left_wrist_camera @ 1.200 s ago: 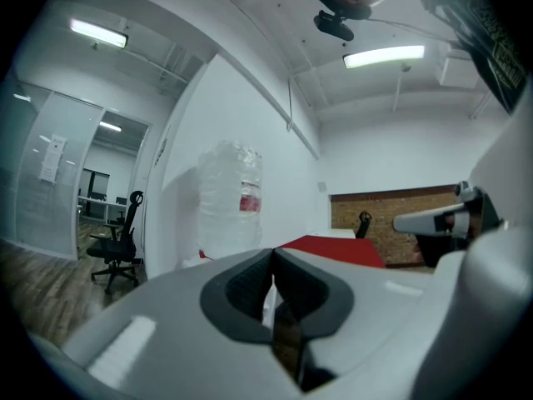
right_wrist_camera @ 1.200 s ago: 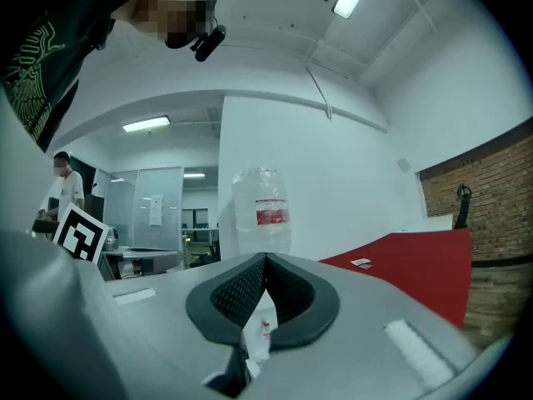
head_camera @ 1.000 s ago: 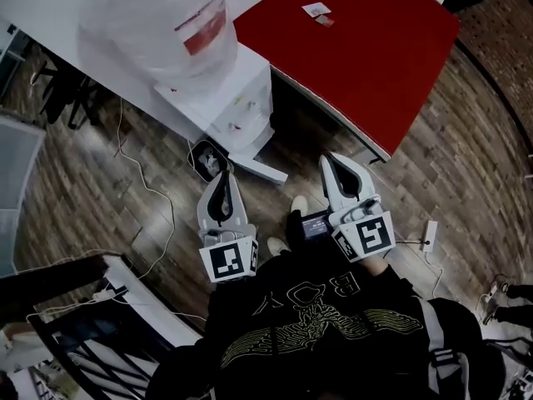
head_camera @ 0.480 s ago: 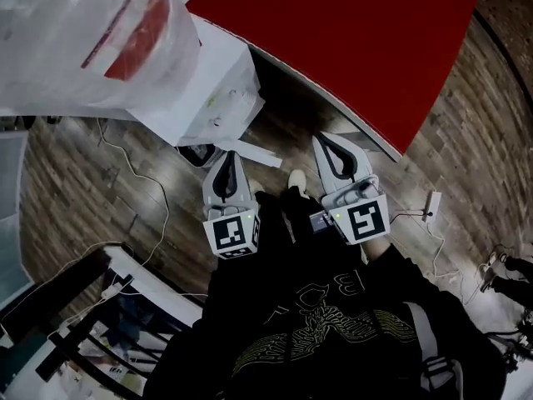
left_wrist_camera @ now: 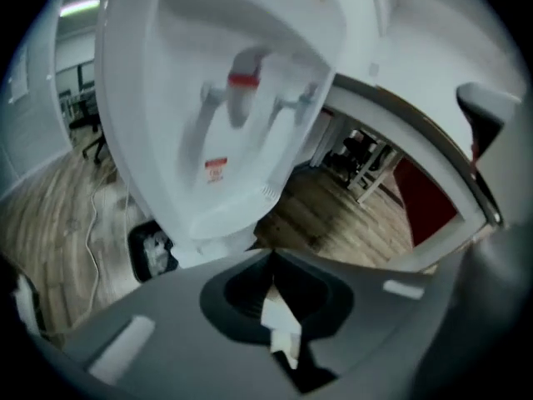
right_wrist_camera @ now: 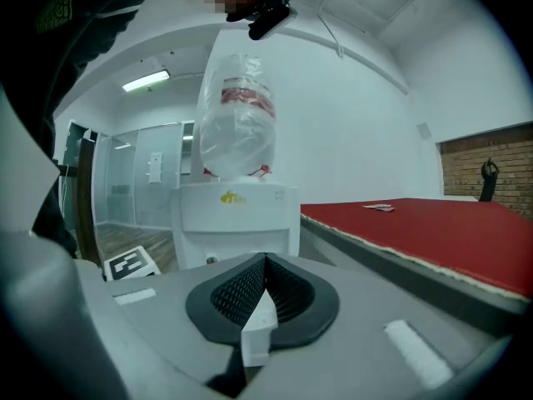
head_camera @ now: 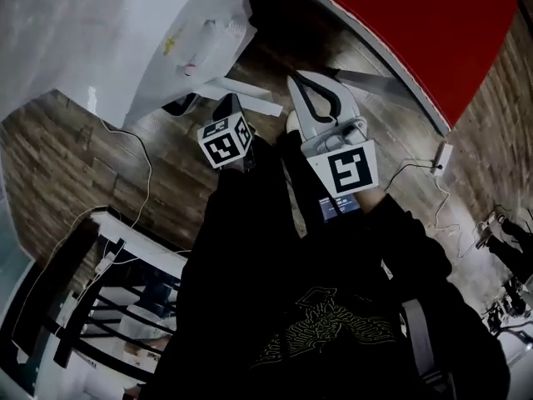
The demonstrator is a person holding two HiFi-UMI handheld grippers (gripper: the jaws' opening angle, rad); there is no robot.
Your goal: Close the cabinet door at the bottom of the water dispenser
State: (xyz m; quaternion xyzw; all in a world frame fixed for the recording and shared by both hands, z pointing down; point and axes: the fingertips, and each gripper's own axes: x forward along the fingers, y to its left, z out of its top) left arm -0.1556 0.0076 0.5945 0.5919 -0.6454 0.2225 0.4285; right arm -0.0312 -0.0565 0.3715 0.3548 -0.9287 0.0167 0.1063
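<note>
The water dispenser (head_camera: 179, 44) stands far left on the wood floor (head_camera: 75, 165), and the cabinet door (head_camera: 250, 98) at its bottom is swung out toward the near right. The left gripper (head_camera: 228, 107) points down close by that door, jaws pressed together on nothing (contact with the door I cannot tell). The right gripper (head_camera: 298, 80), jaws likewise closed and empty, sits just right of it, near the red desk (head_camera: 433, 23).

White water dispenser (head_camera: 179, 48), its bottom cabinet door (head_camera: 250, 100) standing open
</note>
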